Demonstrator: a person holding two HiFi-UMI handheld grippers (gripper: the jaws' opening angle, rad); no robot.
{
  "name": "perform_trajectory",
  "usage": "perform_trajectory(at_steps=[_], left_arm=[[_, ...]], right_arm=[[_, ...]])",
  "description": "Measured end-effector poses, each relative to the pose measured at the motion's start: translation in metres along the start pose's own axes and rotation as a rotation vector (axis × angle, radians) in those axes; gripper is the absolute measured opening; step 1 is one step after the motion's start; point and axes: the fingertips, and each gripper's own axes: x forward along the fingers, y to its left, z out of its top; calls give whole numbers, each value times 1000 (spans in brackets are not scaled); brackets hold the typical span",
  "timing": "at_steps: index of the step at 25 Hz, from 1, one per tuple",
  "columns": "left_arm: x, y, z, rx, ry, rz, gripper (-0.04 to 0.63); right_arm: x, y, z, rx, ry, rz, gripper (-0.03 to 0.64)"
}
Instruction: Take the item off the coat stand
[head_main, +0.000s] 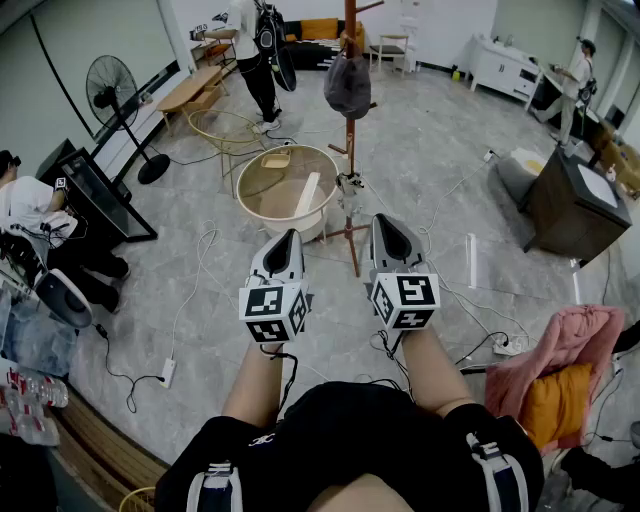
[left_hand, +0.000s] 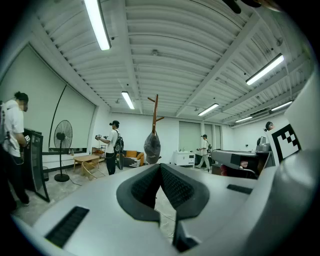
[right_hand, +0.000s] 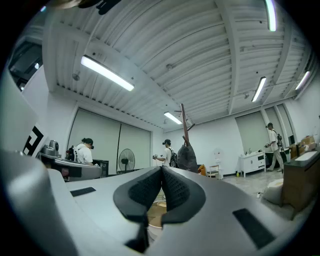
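Floor: grey marbled tiles (head_main: 440, 150), cables trailing
Centre: round table (head_main: 287, 185)
Left of the table: black standing fan (head_main: 112, 90), wooden bench (head_main: 190, 90)
Right of the table: dark desk (head_main: 575, 200)
Beyond the table, rightward: white cabinet (head_main: 505, 65)
Ceiling: white ribbed panels, lit tube lights (left_hand: 97, 22)

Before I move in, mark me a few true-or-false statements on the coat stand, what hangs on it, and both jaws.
1. A dark grey bag hangs on the brown wooden coat stand. True.
2. The left gripper has its jaws closed on the bag. False: its jaws are together on nothing, apart from the bag.
3. The right gripper has its jaws together and empty. True.
4. In the head view, the round wood-rimmed table stands to the right of the stand. False: it stands to the left.
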Motion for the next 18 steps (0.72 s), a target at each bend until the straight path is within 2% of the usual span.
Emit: perform_trajectory(at_steps=[11, 18], left_arm=[[15, -33, -2, 13, 2, 13, 17], [37, -59, -6, 14, -3, 42, 17]], right_arm=[[-8, -35, -1, 27, -21, 4, 17], [-6, -68, -7, 20, -9, 38, 17]])
